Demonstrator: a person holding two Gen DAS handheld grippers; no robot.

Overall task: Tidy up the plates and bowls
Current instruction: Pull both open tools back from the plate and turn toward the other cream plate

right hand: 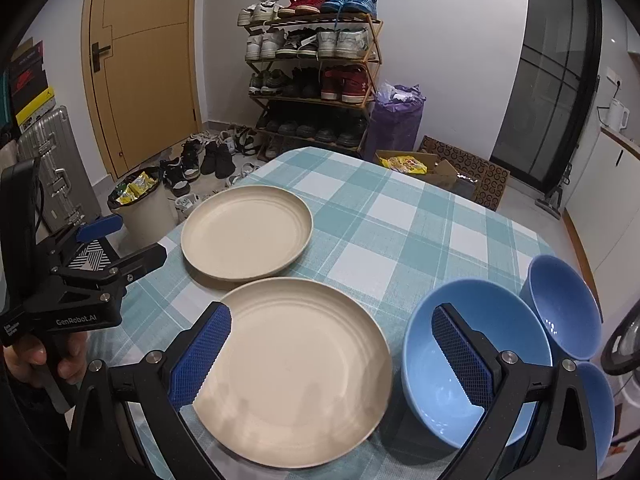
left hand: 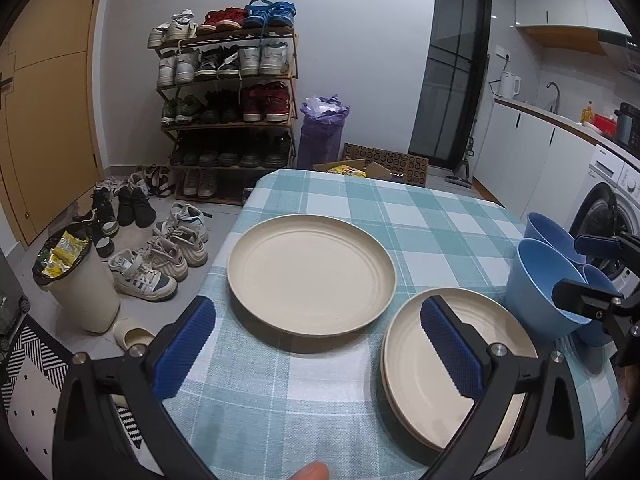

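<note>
A single cream plate lies flat on the checked tablecloth. Nearer and to its right sits a stack of cream plates. Three blue bowls crowd the table's right edge: a big one, one behind it and one partly hidden. My left gripper hovers open over the cloth between the plates, holding nothing. My right gripper is open and holds nothing, spanning the plate stack and the big bowl from above.
The table has a rounded far edge. On the floor to the left stand a full waste bin and scattered shoes, with a shoe rack behind them. A washing machine and a kitchen counter are on the right.
</note>
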